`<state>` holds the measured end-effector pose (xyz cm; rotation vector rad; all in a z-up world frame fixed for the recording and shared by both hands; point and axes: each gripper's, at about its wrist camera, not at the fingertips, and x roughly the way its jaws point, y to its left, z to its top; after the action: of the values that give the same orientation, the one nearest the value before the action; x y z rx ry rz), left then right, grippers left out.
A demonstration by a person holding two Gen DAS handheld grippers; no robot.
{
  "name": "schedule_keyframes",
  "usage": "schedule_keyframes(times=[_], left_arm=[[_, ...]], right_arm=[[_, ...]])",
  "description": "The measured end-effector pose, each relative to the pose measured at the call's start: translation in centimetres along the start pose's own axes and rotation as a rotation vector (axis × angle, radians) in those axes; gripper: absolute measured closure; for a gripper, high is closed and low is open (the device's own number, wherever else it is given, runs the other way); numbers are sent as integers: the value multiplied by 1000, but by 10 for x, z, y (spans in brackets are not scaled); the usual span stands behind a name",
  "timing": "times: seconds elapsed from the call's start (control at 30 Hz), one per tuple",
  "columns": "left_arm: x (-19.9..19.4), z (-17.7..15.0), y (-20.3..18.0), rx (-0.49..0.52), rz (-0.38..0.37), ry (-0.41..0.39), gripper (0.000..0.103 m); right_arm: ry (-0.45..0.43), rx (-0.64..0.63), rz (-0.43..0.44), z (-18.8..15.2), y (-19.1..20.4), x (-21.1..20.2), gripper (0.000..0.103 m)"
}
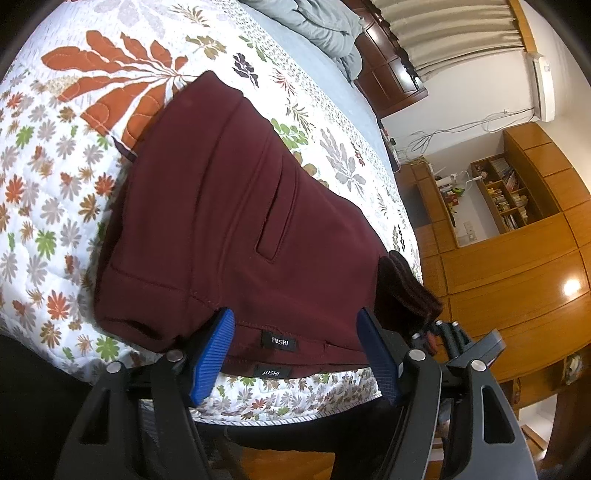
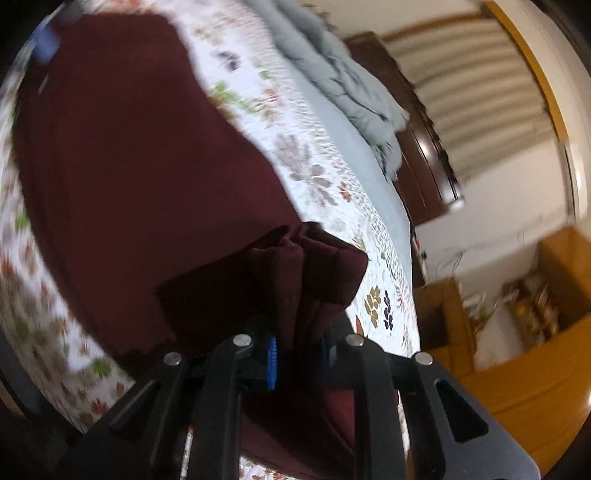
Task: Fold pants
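Item: maroon pants [image 1: 236, 206], folded over in layers, lying on the floral quilt [image 1: 55, 192] near the bed's front edge; waistband with two "FUSHI" labels faces the left wrist camera.

Left gripper [image 1: 295, 332]: jaws spread wide, blue pads [image 1: 212, 350] on either side of the waistband label, at the cloth's edge but not pressing on it. Grasps nothing. Points forward and somewhat downward over the bed edge.

Right gripper [image 2: 295, 354]: clenched on a bunched wad of pants fabric, several layers pinched between its pads and standing up in pleats above the jaws. Tilted downward toward the quilt; the right wrist view is smeared, so fine detail is unclear. In the left wrist view the same gripper shows at the right, beside the garment's dark bunched corner.

Step in hand (judged): bringing the gripped end over to complete a fold.

Handling notes (judged): lay the held end so edges line up with the layers beneath; keep the pinch until cloth rests flat; the open left gripper could pin the waistband against sliding. Bunched layers risk a lumpy crease unless smoothed.

Other: grey blanket [image 1: 325, 26] at the far end of the bed.
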<state>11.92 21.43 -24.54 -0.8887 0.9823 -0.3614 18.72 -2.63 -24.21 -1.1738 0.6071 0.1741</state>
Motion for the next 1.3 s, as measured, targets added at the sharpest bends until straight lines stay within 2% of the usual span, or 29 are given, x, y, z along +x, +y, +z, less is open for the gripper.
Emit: schedule_keyframes(times=[0.2, 0.4, 0.5, 0.6, 0.63, 0.67, 0.73, 0.8, 0.87, 0.97, 1.07, 1.2, 1.3], left_arm=[[0, 0, 0, -2, -7, 0, 31], [3, 1, -1, -1, -7, 3, 30], [4, 1, -1, -1, -7, 3, 30], [5, 2, -2, -1, -10, 3, 30], [5, 2, -2, -1, -13, 2, 30], [5, 3, -2, -1, -15, 2, 30], [6, 4, -2, 2, -14, 3, 30], [8, 5, -3, 8, -7, 3, 30], [9, 6, -4, 13, -2, 4, 29], [11, 6, -6, 22, 4, 4, 29], [13, 3, -9, 27, 11, 0, 29], [18, 5, -12, 19, 27, 5, 29], [16, 6, -24, 36, 77, -5, 29]], right_arm=[[1, -105, 5, -16, 28, 8, 85], [-1, -19, 117, -17, 11, 5, 77], [15, 75, 246, -22, -8, -4, 69], [15, 282, 428, -32, -50, -20, 63], [10, 391, 486, -40, -73, -23, 63], [7, 476, 510, -48, -93, -24, 62], [21, 649, 508, -72, -136, -15, 61], [89, 793, 479, -105, -168, 12, 59], [135, 851, 454, -128, -178, 29, 59], [200, 854, 449, -152, -174, 46, 60], [264, 787, 457, -164, -138, 55, 61], [245, 707, 436, -158, -136, 51, 58], [185, 781, 469, -158, -171, 53, 55]])
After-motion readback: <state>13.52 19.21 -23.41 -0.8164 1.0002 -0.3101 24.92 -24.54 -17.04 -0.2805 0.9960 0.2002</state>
